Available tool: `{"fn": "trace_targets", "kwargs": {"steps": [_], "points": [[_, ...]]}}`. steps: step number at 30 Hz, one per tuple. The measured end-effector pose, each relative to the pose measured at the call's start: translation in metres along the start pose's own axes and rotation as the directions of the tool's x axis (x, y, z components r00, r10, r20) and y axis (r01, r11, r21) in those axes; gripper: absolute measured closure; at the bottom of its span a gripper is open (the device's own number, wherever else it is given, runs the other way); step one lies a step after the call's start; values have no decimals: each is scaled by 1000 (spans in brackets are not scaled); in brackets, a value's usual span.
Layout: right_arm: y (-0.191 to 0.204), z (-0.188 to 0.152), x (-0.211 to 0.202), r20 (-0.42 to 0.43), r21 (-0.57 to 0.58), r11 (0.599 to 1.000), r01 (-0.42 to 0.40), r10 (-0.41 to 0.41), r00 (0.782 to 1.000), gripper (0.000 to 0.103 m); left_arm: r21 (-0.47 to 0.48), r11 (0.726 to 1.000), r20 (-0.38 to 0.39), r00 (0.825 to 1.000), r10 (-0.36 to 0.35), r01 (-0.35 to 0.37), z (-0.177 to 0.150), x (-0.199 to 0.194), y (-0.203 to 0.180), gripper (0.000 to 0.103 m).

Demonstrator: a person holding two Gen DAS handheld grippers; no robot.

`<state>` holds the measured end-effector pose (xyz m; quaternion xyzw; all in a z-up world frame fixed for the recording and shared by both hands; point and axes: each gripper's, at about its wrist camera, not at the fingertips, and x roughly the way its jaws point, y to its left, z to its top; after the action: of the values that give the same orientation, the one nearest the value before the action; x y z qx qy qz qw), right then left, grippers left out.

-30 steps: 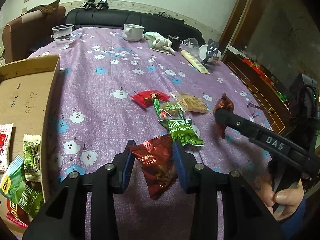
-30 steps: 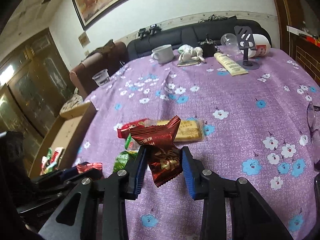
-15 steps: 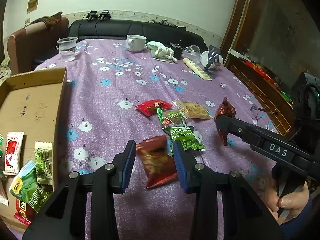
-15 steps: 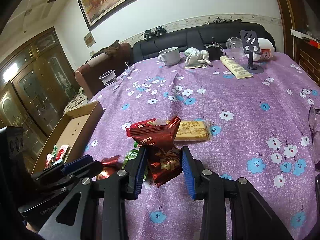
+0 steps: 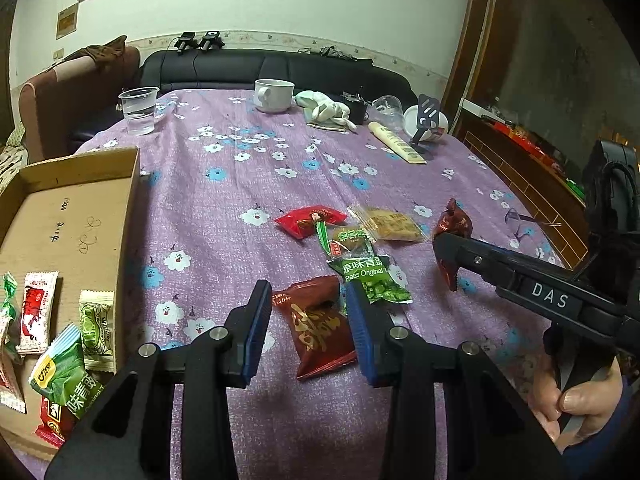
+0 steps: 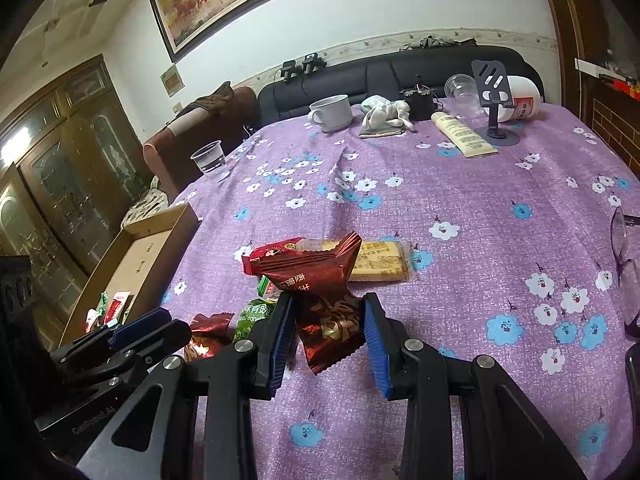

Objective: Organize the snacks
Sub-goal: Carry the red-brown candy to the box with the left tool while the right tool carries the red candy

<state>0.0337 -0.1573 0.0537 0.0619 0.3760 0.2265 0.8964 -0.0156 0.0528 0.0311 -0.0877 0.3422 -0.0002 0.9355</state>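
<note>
While right gripper [image 6: 326, 330] clamps crinkly foil packet [image 6: 320, 304], left gripper [image 5: 306, 326] pinches glossy maroon pouch [image 5: 318, 326].

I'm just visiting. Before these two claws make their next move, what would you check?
1. Right gripper pinching its dark red packet, lifted off the cloth: ok.
2. Left gripper clamping the other dark red packet: cannot tell; a gap shows beside one pad.
3. Cardboard box open, with bare floor for more: ok.
4. Table sorted: not ok; green pea packet, biscuit pack and bright red packet lie loose.
</note>
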Motion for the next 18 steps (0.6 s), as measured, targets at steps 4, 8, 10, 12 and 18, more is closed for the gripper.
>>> {"fn": "trace_targets", "kwargs": {"steps": [4,8,10,12,18], "points": [[-1,1,0,3,2,1000,1,-1,1000,67,1,1000,-1,1000,0,0,0,0,0,67],[-1,1,-1,5,2,1000,1,-1,1000,67,2,1000,1,1000,2,-2,0,0,0,67],[-1,1,-1,8,4,1000,1,-1,1000,67,1,1000,3,1000,2,-2,0,0,0,67],[-3,1,-2,8,15,1000,1,-1,1000,67,2,1000,6,1000,3,-3,1,-1,1,67],[-2,4,-11,13,98,995,-23,22,1000,67,5,1000,-4,1000,-21,21,2,-2,2,67]]}}
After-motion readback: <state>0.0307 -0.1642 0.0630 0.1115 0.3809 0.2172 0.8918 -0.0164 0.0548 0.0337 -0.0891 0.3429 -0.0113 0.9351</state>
